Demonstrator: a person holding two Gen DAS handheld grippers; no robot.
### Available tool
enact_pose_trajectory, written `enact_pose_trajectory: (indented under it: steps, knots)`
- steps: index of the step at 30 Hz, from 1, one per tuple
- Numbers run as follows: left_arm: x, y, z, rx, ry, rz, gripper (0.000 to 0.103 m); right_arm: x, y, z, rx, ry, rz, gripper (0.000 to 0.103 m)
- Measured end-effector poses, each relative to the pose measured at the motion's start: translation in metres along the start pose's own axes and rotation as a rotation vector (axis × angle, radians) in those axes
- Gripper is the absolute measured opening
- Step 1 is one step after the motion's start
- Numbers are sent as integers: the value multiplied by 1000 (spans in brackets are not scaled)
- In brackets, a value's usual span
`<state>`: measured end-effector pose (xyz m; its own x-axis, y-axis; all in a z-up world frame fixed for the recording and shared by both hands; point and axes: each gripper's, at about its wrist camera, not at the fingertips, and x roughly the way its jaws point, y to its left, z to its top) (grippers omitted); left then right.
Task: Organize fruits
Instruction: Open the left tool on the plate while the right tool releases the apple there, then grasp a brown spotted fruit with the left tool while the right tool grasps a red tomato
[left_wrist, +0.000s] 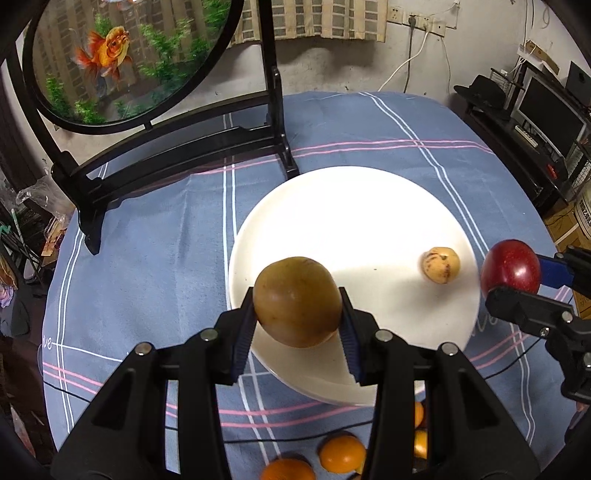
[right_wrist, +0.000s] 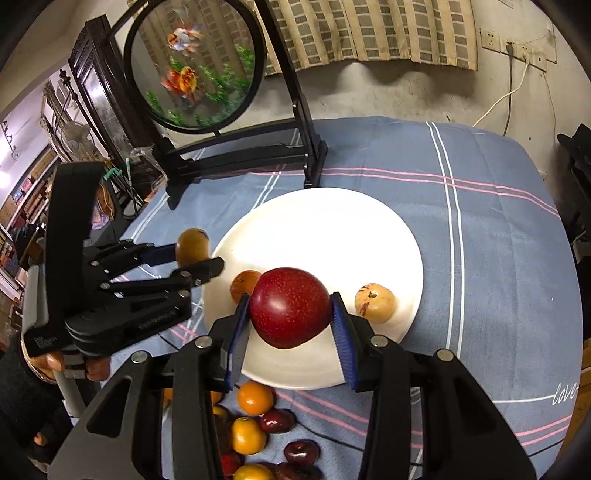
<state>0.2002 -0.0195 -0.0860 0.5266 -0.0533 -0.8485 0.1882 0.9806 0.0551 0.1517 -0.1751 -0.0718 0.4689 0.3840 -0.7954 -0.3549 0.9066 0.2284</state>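
My left gripper (left_wrist: 297, 325) is shut on a brown-green round fruit (left_wrist: 297, 301) and holds it over the near left rim of the white plate (left_wrist: 351, 206). My right gripper (right_wrist: 290, 325) is shut on a red apple (right_wrist: 290, 306) above the plate's (right_wrist: 332, 221) near part. A small yellow spotted fruit (left_wrist: 441, 264) lies on the plate; it also shows in the right wrist view (right_wrist: 375, 302). An orange (right_wrist: 245, 284) lies on the plate behind the apple. The left gripper with its fruit (right_wrist: 192, 245) shows at the plate's left edge, and the right gripper's apple (left_wrist: 511, 267) shows at the plate's right edge.
Several oranges (right_wrist: 255, 397) and dark red fruits (right_wrist: 301, 452) lie on the blue checked tablecloth (right_wrist: 480, 258) in front of the plate. A round goldfish screen on a black stand (left_wrist: 177, 147) stands at the table's back left. A cable runs across the cloth.
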Motion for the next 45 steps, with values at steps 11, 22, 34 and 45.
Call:
enact_pose_trajectory:
  steps: [11,22,34,45]
  knots:
    - [39,-11,14,48,39,49,43,53,-17,18,3,71,-45,43]
    - [35,-8,16,40,19,67,71,43,-22,24,-5,39,-105,64]
    - [-48,31,-41,14,-71,62,80,-47,8,-59,-90,32,-78,64]
    - [-83,43,-176,19,30,-16,81,-51,38,-196,-53,150,-109,64]
